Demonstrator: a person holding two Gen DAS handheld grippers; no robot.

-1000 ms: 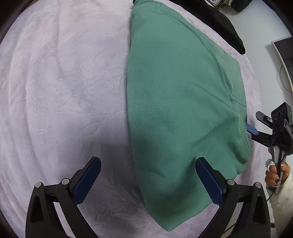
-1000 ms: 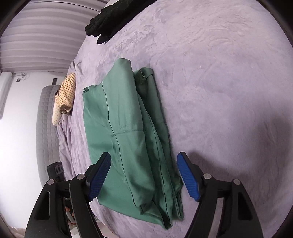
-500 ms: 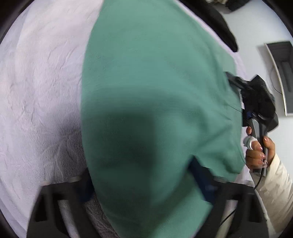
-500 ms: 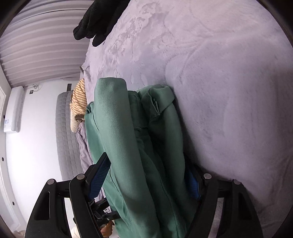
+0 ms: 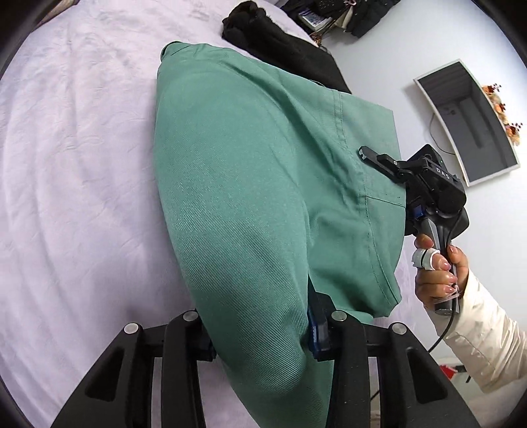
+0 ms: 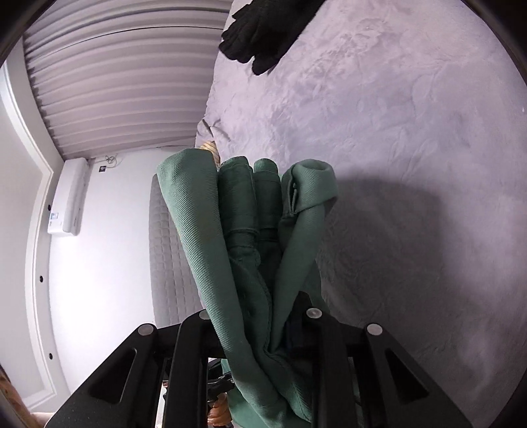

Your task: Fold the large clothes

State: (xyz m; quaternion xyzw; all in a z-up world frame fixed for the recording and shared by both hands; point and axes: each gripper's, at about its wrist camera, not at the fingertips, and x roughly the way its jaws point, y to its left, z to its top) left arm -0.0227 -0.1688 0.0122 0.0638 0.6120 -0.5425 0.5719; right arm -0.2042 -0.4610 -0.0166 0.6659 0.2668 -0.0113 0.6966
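Observation:
The folded green garment (image 5: 257, 197) is raised off the lilac bed cover (image 5: 75, 164). My left gripper (image 5: 260, 332) is shut on its near corner, cloth bunched between the jaws. My right gripper (image 6: 260, 326) is shut on the other near corner, where the layers of the green garment (image 6: 250, 237) hang in thick folds; it also shows in the left wrist view (image 5: 425, 184) at the garment's right edge, held by a hand. The far end of the garment still rests on the bed.
A black garment (image 5: 283, 46) lies at the far side of the bed, also in the right wrist view (image 6: 263, 29). A monitor (image 5: 467, 118) is on the floor to the right. A grey headboard (image 6: 164, 250) and pleated curtain (image 6: 125, 75) stand to the left.
Both grippers went from open over the flat garment to shut on its near edge. The near edge has been lifted off the bed.

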